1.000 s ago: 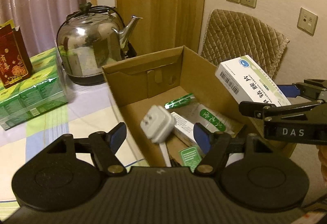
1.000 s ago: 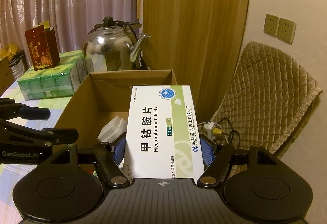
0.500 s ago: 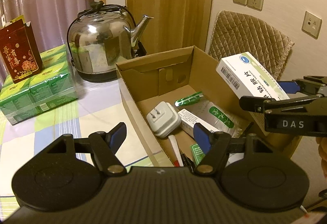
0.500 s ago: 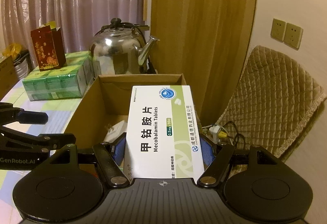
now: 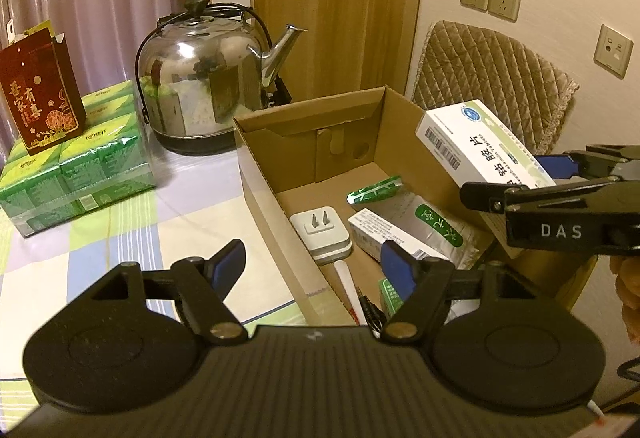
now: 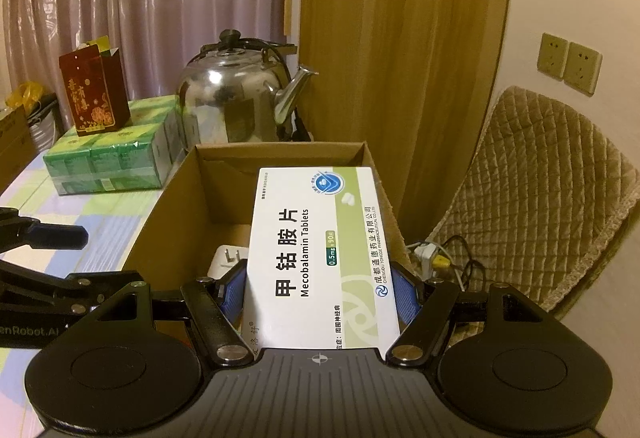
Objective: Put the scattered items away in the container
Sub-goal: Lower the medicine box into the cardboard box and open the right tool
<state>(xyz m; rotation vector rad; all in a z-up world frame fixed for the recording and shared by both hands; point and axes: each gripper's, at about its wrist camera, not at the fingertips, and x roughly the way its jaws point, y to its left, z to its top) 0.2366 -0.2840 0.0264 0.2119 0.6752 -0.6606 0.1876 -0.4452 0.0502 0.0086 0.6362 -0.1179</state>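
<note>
Left wrist view: left gripper [image 5: 312,265] above the near edge of the cardboard box [image 5: 262,174], blue pads spread and opening, nothing between them. Inside the box: white plug adapter [image 5: 322,232] prongs up, green sachet [image 5: 374,190], clear packet with green label [image 5: 434,220], small white carton [image 5: 384,234], white stick [image 5: 348,288]. At right, over the box's right wall, white tablet box [image 5: 476,146] pinched in the right gripper [image 5: 556,178]. On the checked tablecloth [image 5: 120,238]: steel kettle [image 5: 208,78], green tissue packs [image 5: 76,166] with a red paper bag [image 5: 38,90] on top.

Right wrist view: right gripper [image 6: 320,296], 2 blue pads pressed against the long sides of the tablet box [image 6: 316,258], held above the cardboard box [image 6: 176,206]. Plug adapter [image 6: 228,260] partly hidden behind it. Left gripper [image 6: 44,258] at left edge. Quilted chair cover [image 6: 540,190] at right.
</note>
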